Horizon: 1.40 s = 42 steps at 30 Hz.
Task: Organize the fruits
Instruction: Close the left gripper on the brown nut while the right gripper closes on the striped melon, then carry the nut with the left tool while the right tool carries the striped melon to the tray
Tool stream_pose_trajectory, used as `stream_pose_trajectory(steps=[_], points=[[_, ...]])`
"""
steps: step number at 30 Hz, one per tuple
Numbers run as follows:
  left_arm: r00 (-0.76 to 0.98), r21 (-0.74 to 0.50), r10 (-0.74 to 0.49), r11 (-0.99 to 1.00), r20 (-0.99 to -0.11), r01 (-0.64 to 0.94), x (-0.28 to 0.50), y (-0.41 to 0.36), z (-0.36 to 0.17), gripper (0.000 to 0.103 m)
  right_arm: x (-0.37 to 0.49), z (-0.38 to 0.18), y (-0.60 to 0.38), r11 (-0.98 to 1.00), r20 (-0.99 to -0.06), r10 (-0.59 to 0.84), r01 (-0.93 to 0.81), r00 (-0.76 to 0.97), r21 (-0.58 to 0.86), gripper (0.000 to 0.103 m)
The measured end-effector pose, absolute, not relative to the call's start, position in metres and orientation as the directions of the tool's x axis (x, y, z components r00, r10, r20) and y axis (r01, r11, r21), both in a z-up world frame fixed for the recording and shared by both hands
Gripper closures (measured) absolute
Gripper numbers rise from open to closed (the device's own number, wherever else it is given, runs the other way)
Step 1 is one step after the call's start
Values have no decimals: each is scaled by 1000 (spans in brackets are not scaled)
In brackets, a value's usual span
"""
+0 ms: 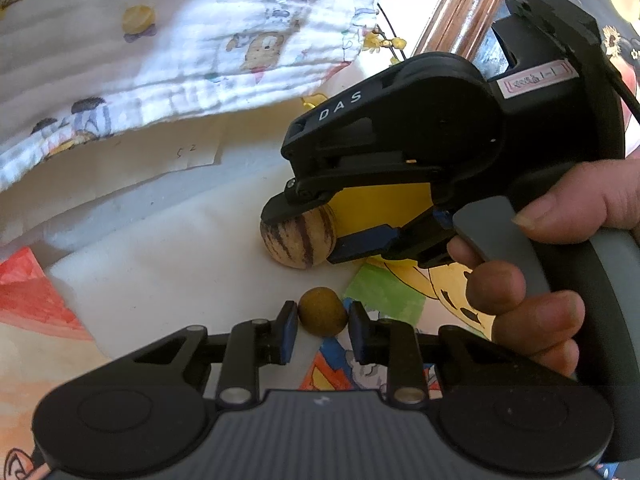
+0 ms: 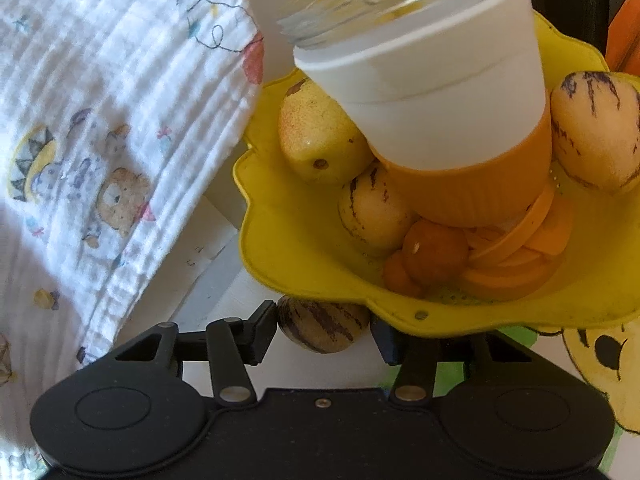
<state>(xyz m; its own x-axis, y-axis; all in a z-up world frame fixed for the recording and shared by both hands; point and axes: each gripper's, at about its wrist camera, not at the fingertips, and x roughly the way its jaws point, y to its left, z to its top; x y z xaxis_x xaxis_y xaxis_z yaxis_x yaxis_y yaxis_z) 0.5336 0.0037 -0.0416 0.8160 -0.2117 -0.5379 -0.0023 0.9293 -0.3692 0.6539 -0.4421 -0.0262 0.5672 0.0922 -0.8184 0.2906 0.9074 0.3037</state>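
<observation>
A small round brownish-yellow fruit (image 1: 323, 311) lies on the white pad, and my left gripper (image 1: 323, 330) is shut on it, a pad against each side. Just beyond it, a tan fruit with dark stripes (image 1: 298, 238) sits at the edge of a yellow flower-shaped plate (image 2: 280, 264). My right gripper (image 2: 324, 332), held by a hand (image 1: 532, 300), is shut on this striped fruit (image 2: 322, 328), with its fingers (image 1: 280, 212) on both sides. The plate holds a yellow pear (image 2: 320, 136), two striped fruits (image 2: 374, 212) and small orange fruits (image 2: 434, 252).
A glass jar in a white and orange holder (image 2: 432, 100) stands tilted in the middle of the plate. A white printed cloth (image 1: 160, 40) lies at the back left. Coloured drawings (image 1: 384, 292) cover the surface at the right. A wooden post (image 1: 460, 8) rises behind.
</observation>
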Motion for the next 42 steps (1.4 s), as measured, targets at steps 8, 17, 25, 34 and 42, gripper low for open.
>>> stream_pose_trajectory(steps=[8,17,25,34,42], points=[[809,-360,-202,933,-552,-12,521,7,-37,73,629,-24,-437,910,-779,142,229,610,346,50],[813,-351,-193,936,-550,-15,500,9,-27,73,587,-5,-436,902,-744,141,224,653,368,50],[825,-351,-190,936,-532,-11,473,10,-9,73,532,30,-440,900,-715,119,229,689,371,50],[850,-343,-199,939,-488,23,433,-1,22,73,457,71,-433,909,-673,108,202,732,366,50],[867,-320,-212,945,-450,65,387,-13,47,73,387,92,-422,927,-620,79,171,781,334,50]])
